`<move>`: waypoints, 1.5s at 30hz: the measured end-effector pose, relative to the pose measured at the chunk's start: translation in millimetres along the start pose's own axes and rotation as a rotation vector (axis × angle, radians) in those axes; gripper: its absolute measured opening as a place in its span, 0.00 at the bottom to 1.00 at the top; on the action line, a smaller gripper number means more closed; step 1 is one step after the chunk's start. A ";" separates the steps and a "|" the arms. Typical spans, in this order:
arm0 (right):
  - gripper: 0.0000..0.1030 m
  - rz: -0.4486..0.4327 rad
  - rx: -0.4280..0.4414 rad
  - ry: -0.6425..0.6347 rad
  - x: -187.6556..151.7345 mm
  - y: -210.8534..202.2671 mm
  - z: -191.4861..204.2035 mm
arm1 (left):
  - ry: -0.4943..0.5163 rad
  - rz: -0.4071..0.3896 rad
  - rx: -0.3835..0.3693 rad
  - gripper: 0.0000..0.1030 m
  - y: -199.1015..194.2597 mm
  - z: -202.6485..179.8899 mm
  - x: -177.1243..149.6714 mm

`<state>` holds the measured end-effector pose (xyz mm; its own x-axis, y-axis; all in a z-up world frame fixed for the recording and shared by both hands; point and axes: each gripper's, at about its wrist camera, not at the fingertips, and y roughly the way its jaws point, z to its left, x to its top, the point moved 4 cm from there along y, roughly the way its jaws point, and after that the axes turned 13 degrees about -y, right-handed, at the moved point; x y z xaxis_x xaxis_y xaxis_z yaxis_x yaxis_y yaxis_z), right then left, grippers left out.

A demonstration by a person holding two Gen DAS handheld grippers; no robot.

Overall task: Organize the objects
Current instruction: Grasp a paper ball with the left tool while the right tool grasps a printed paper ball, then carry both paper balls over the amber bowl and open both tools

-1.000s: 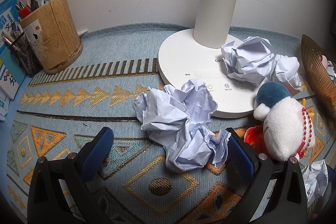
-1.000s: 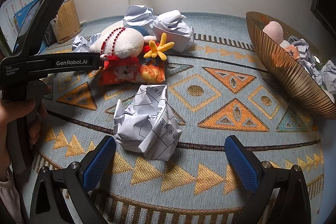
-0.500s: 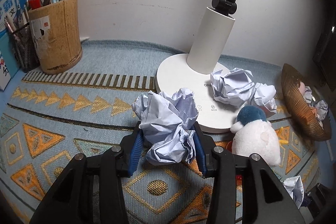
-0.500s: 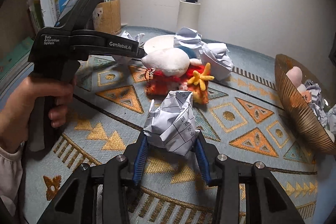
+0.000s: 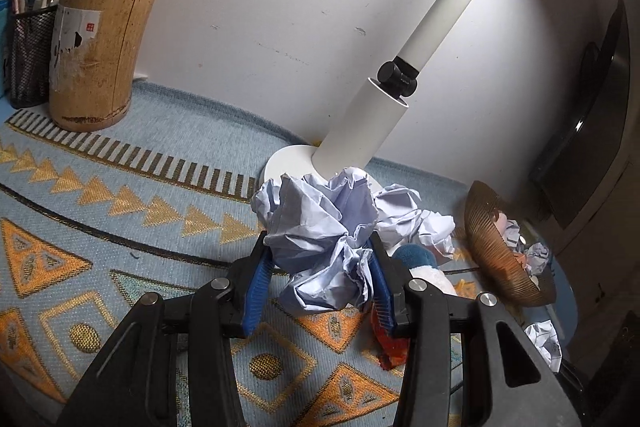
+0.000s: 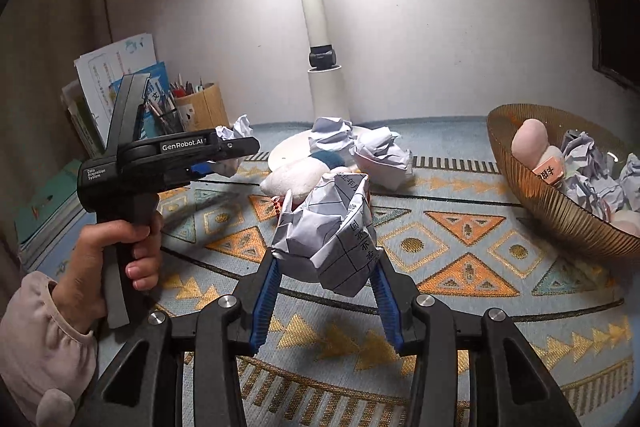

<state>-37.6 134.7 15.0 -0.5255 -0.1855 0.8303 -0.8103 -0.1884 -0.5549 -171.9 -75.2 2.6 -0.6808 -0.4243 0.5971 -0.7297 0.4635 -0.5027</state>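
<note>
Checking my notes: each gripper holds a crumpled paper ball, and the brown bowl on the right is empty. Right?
Not quite: the bowl is not empty. The right wrist view shows paper balls and pinkish items in it. The left gripper and right gripper do each hold a paper ball.

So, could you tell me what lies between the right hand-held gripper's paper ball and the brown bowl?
Only bare patterned rug lies between the paper ball and the bowl, as the right wrist view shows.

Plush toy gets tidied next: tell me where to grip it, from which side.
Probably grip the plush toy across its white body, from above on the near side: it lies flat on the mat, soft middle exposed, while a crumpled paper ball crowds its blue-capped end.
</note>
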 end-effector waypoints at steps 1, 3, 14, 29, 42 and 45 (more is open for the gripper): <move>0.43 -0.004 0.006 -0.003 0.5 -1.9 1.9 | 0.006 -0.006 -0.003 0.41 8.7 3.4 6.2; 0.43 -0.011 0.018 -0.007 1.0 -2.0 3.1 | 0.022 -0.027 -0.008 0.41 7.6 -0.5 7.4; 0.43 -0.056 0.115 0.162 -3.9 -1.7 -24.9 | 0.393 -0.176 0.056 0.43 1.9 -69.1 -16.5; 0.45 -0.191 -0.093 0.432 31.2 -79.0 -186.5 | 0.542 -0.093 -0.043 0.44 19.2 -256.1 -6.0; 1.00 0.037 -0.238 0.295 24.3 -77.4 -241.5 | 0.607 0.159 0.109 1.00 150.6 -322.2 -54.3; 1.00 0.032 -0.233 0.309 20.7 -85.5 -231.7 | 0.597 0.154 0.128 1.00 139.3 -305.2 -54.0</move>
<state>-39.3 370.4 91.6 -0.5758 0.1182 0.8090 -0.8110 0.0434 -0.5835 -217.4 249.7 91.2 -0.6529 0.1648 0.7393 -0.6532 0.3717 -0.6596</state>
